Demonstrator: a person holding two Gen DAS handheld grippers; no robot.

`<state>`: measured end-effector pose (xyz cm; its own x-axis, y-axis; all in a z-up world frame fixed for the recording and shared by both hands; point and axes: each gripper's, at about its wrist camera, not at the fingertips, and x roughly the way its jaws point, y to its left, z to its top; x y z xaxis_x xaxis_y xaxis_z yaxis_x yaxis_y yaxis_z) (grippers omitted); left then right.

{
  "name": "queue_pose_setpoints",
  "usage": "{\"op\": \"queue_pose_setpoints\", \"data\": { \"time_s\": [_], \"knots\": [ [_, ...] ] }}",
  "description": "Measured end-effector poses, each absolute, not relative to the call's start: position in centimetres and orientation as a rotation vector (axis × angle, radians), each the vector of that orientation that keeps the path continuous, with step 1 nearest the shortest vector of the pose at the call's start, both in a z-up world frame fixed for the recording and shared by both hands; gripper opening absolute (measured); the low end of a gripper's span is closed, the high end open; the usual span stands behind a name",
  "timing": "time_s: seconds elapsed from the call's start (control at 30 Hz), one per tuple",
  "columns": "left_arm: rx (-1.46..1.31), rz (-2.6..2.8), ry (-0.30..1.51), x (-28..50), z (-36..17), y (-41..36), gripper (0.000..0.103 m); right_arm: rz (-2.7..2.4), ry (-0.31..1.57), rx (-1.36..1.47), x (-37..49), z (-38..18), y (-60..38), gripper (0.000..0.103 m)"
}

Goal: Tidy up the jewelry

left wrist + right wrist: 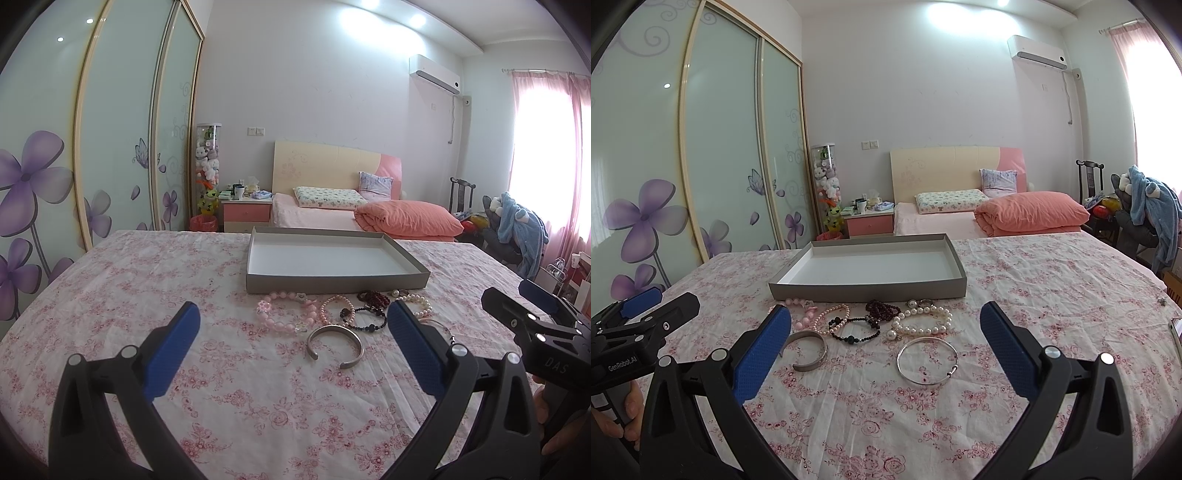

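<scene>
Lying flat: silver cuff (809, 351), thin bangle (928, 363), pearl bracelet (923, 322).

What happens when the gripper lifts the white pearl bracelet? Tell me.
The white pearl bracelet is strung beads lying in a loose loop, so it will probably sag and dangle. Its round, glossy beads may slip between the pads. The right gripper stands open.

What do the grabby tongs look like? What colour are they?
Both tongs, left and right, have black plastic arms shaped like a wide V. The fingers wear bumpy blue pads, and round silver bolts shine at the joints. White letters read "DAS" on the right one and "GenRobot.AI" on the left.
</scene>
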<state>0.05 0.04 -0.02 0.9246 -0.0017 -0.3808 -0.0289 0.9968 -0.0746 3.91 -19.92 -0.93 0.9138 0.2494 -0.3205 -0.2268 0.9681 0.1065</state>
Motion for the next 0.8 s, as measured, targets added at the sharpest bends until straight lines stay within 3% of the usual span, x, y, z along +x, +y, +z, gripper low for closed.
{"op": "queue_pose_setpoints", "data": {
  "time_s": [0.57, 0.8],
  "knots": [
    [-0.077, 0.015, 0.401, 0.8, -0.5, 0.3, 0.099, 0.246, 0.354, 0.063, 4.3, -1.3, -19.8, 0.101],
    [-0.059, 0.026, 0.511, 3.1, -2.5, 0.5, 0.099, 0.229, 0.490, 0.074, 7.0, -3.0, -20.0, 0.101]
  ]
}}
